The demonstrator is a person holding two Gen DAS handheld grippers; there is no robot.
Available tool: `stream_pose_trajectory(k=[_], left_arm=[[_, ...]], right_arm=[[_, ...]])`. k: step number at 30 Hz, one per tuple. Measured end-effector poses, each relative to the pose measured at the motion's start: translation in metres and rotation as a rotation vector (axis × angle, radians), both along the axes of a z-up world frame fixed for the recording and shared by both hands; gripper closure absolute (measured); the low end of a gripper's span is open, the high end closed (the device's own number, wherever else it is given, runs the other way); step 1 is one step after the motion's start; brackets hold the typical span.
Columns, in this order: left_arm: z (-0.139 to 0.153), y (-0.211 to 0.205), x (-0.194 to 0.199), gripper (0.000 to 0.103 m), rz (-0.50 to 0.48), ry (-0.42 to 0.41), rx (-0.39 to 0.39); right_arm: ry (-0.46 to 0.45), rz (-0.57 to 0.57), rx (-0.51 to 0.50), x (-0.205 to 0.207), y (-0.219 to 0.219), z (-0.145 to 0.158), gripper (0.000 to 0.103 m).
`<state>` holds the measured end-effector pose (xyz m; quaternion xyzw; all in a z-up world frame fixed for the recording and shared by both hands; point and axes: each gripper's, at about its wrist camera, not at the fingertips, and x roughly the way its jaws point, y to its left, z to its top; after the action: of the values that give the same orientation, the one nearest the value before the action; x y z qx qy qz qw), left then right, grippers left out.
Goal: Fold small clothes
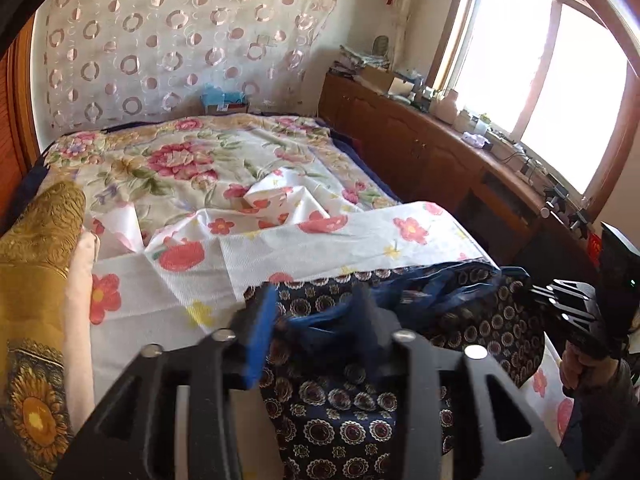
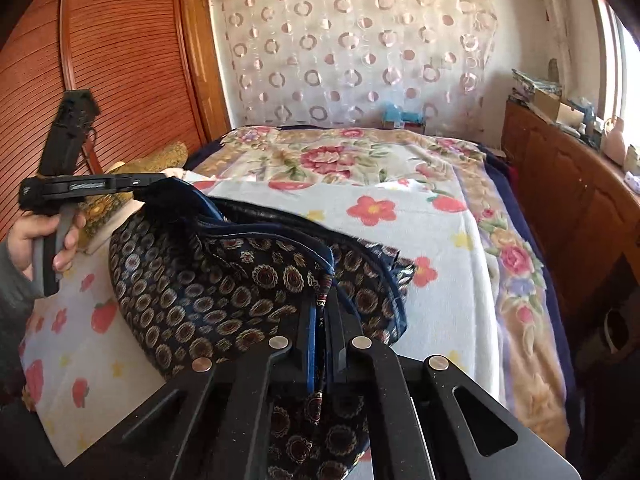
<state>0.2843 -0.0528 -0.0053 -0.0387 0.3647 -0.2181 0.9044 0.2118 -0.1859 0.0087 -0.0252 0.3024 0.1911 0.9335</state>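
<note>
A dark navy garment (image 1: 344, 400) with round medallion print and blue trim hangs bunched between both grippers over the near end of the bed. My left gripper (image 1: 316, 308) stands open; its blue pad (image 1: 260, 336) sits apart from the other finger, with the garment's blue hem lying loose in the gap. The right wrist view shows the left gripper (image 2: 160, 182) in a hand at the left, cloth still draped at its tip. My right gripper (image 2: 322, 308) is shut on the garment's (image 2: 208, 280) trimmed edge. In the left wrist view the right gripper (image 1: 528, 286) sits at the cloth's right end.
A white towel with red flowers (image 1: 320, 248) covers the near bed, over a floral blanket (image 1: 180, 152). A gold pillow (image 1: 36, 264) lies at the left. A wooden cabinet (image 1: 432, 152) with clutter runs under the window on the right. A slatted wooden door (image 2: 120, 80) stands left.
</note>
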Motion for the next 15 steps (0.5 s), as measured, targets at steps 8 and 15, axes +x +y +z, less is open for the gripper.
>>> stream_pose_trajectory(k=[8, 15], left_arm=[[-0.015, 0.01, 0.006, 0.041, -0.007, 0.048, 0.013], [-0.039, 0.008, 0.011, 0.041, -0.029, 0.113, 0.039]], right_arm=[[0.051, -0.094, -0.015, 0.027, 0.0, -0.013, 0.101], [0.079, -0.121, -0.029, 0.033, 0.006, -0.012, 0.101]])
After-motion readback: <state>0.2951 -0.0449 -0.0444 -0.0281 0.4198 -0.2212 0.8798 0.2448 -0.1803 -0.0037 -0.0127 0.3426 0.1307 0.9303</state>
